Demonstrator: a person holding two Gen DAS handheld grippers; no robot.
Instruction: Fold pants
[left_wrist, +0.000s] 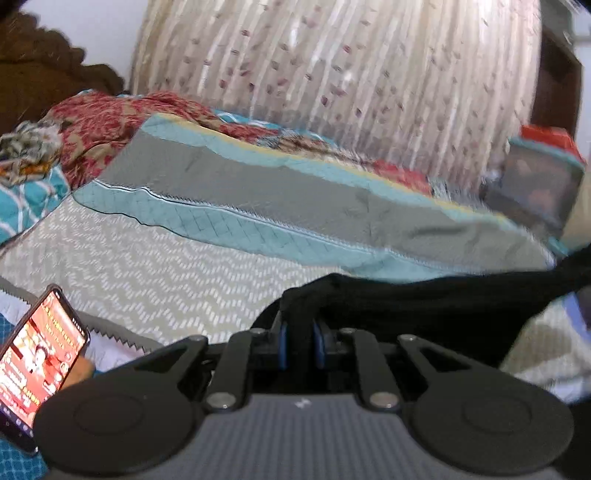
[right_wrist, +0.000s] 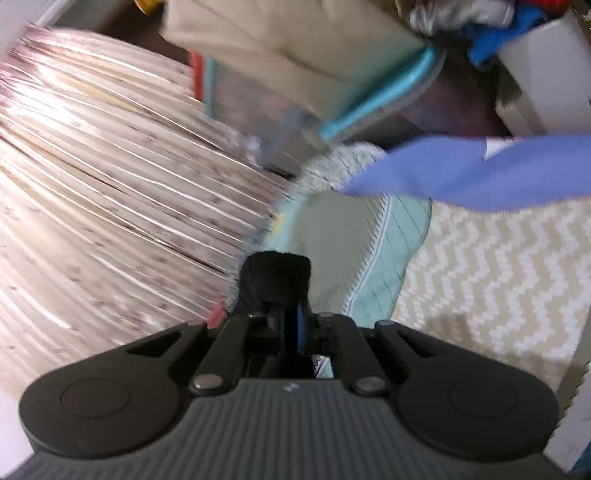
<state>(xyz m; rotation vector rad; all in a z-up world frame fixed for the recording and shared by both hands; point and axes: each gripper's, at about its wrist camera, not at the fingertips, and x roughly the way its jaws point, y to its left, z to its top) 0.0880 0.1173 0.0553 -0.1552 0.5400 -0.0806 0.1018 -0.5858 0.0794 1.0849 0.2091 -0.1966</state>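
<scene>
Your left gripper (left_wrist: 301, 325) and right gripper (right_wrist: 291, 295) each pinch the black pants (left_wrist: 424, 302); shallow bites may slip if you pull the fabric taut

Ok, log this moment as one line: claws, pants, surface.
left claw: shut on black pants | right claw: shut on black pants | pants: lifted, stretched between claws | surface: zigzag bedspread

The left gripper (left_wrist: 301, 325) is built of matte black linkage arms joined by round silver pivot pins, with blue pads lining its fingers. Two round black discs are seen at 4 and 8 o'clock on a ribbed grey body. The right gripper (right_wrist: 291, 314) is made alike, a small white mark printed on its housing.
</scene>
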